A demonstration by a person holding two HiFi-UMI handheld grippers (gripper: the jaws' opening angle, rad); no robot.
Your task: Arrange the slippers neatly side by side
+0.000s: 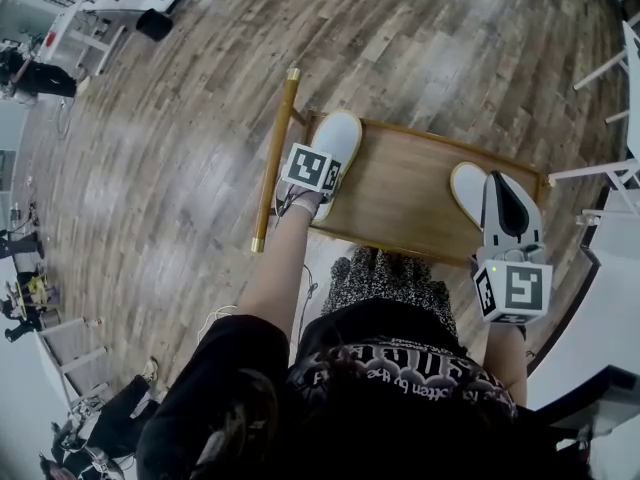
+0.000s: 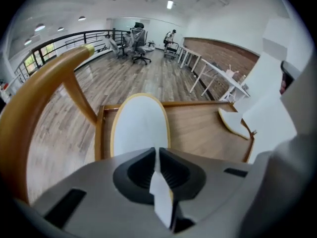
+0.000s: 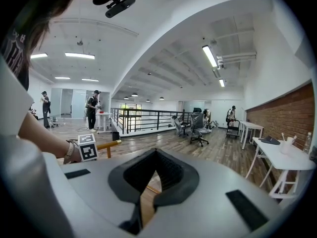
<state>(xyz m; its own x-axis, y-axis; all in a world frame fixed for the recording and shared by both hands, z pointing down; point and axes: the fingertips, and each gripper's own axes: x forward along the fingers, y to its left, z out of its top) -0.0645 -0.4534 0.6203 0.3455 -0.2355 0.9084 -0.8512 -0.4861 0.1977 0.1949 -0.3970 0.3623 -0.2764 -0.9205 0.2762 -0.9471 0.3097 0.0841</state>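
Left tool point(image 2: 157, 162): closed on the near edge of the left slipper point(image 2: 141, 123), which runs straight ahead of it on the wooden seat point(image 1: 400, 193). Right slipper point(image 1: 466, 190): well apart to that tool's right, roughly parallel, nearest the right tool point(image 1: 505, 208), which is closed and empty.

Slippers counted: two. First slipper point(image 1: 338, 140) found at left gripper point(image 2: 156, 168), second slipper point(image 1: 466, 192) just beside right gripper point(image 3: 156, 165).
Grippers counted: two.
Marker cubes counted: two, one point(image 1: 312, 168) on left gripper, one point(image 1: 512, 290) on right gripper.
Wooden surface point(image 1: 400, 203) counted: one, under both grippers.
Wooden rail point(image 1: 275, 153) counted: one, left of left gripper.
Distant persons counted beyond right gripper: three point(image 3: 45, 103) point(image 3: 93, 108) point(image 3: 231, 114).
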